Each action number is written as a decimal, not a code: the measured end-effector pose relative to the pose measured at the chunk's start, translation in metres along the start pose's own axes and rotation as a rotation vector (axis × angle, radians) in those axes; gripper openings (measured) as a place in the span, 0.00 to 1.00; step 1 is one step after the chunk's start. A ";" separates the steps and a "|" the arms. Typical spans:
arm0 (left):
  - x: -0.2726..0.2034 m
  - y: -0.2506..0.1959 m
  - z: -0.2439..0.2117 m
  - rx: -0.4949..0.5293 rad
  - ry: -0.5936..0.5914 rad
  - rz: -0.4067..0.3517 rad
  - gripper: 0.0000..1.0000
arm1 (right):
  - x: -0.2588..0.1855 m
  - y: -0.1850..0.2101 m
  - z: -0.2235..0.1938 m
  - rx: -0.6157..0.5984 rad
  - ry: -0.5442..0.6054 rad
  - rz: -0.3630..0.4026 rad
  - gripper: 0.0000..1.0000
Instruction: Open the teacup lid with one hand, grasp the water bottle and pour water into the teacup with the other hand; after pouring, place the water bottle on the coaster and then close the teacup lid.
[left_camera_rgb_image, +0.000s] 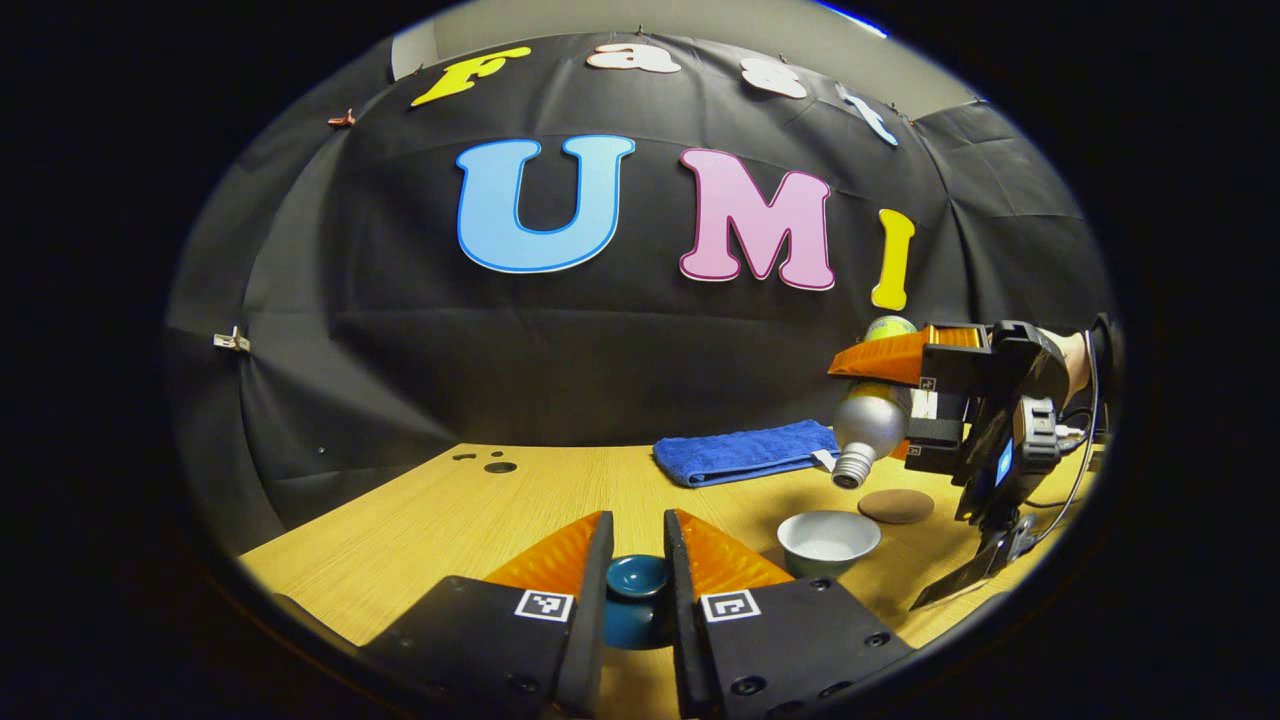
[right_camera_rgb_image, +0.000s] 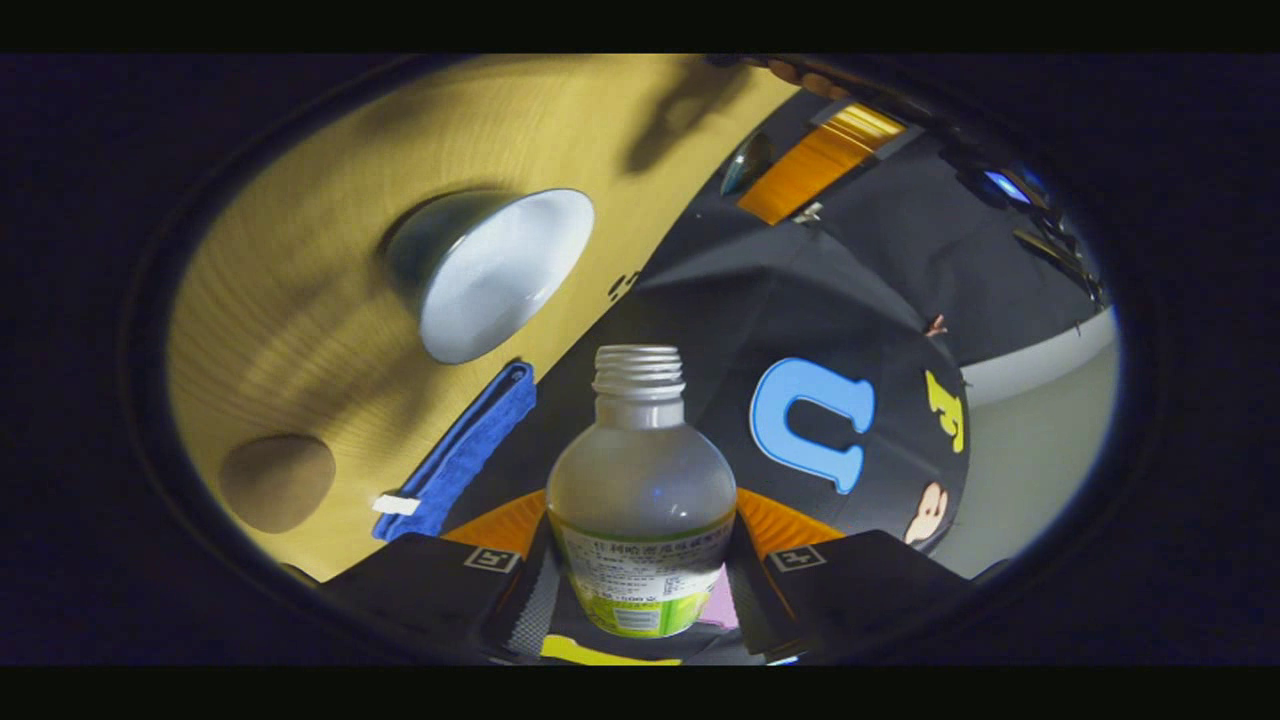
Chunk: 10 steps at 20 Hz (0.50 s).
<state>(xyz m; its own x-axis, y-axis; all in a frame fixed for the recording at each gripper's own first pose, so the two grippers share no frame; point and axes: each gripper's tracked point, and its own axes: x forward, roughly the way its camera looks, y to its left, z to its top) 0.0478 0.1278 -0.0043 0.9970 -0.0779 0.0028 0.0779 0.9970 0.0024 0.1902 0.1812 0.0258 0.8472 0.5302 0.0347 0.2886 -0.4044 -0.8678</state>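
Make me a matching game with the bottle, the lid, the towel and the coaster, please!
Things:
1. bottle
2. lid
3. towel
4. coaster

Places or states:
A. lying folded at the back of the table, blue
B. held between the left hand-held gripper's fingers
C. tipped mouth-down over the teacup, in the right hand-held gripper
D. bare on the table beside the teacup, brown and round

Pairs: 1-C, 2-B, 3-A, 4-D
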 end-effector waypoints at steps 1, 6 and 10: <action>0.000 0.000 0.000 0.000 0.000 0.000 0.33 | -0.002 0.000 -0.001 0.060 0.019 -0.003 0.75; 0.000 0.000 0.000 0.000 0.000 0.000 0.32 | -0.029 -0.003 0.002 0.472 0.118 -0.023 0.75; 0.000 0.000 0.000 0.000 0.001 0.000 0.32 | -0.048 0.000 -0.013 0.896 0.237 -0.014 0.75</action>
<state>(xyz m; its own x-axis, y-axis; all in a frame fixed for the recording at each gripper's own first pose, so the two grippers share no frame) 0.0476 0.1279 -0.0044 0.9970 -0.0779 0.0023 0.0779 0.9970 0.0027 0.1554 0.1465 0.0304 0.9437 0.3248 0.0624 -0.0701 0.3806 -0.9221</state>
